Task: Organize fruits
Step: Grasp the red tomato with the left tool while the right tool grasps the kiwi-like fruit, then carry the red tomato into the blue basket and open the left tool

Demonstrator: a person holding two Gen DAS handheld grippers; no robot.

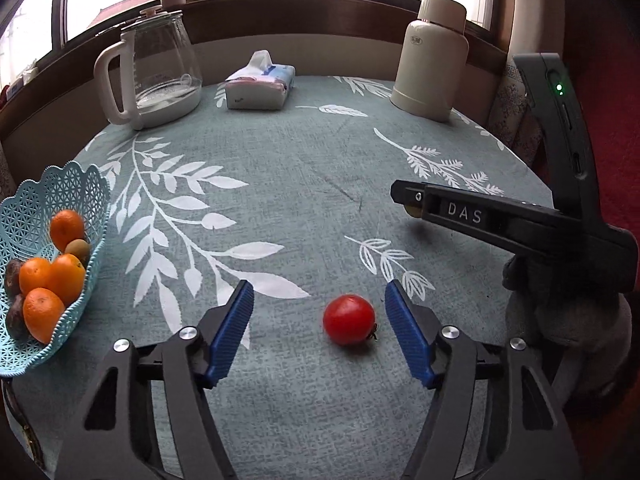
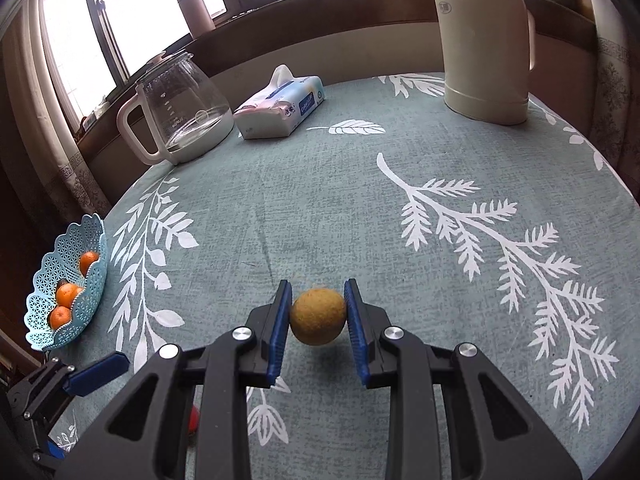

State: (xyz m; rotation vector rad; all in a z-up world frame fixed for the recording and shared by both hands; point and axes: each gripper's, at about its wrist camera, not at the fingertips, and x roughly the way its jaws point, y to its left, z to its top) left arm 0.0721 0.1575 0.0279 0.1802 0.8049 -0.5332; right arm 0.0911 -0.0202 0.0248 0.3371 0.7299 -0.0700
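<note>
Blue-padded fingers of the left gripper (image 1: 319, 312) stand wide apart over a grey-green tablecloth with white leaf prints (image 1: 280, 184), with a small round red tomato (image 1: 349, 319) lying on the cloth between them, closer to the right pad and touching neither. To the right, the right gripper (image 2: 318, 310) holds a round, rough yellow-brown fruit (image 2: 318, 316) pinched between its two blue pads, lifted just clear of the cloth above its own shadow. At the table's left edge sits a light-blue openwork plastic basket with a scalloped rim (image 1: 86, 184), holding several oranges (image 1: 43, 312), a small green-brown fruit and some darker ones. Along the far side stand a clear glass kettle with a white handle (image 1: 150, 76) on the left, a soft pack of tissues (image 1: 260, 86) in the middle and a cream thermos flask (image 1: 432, 60) on the right.
</note>
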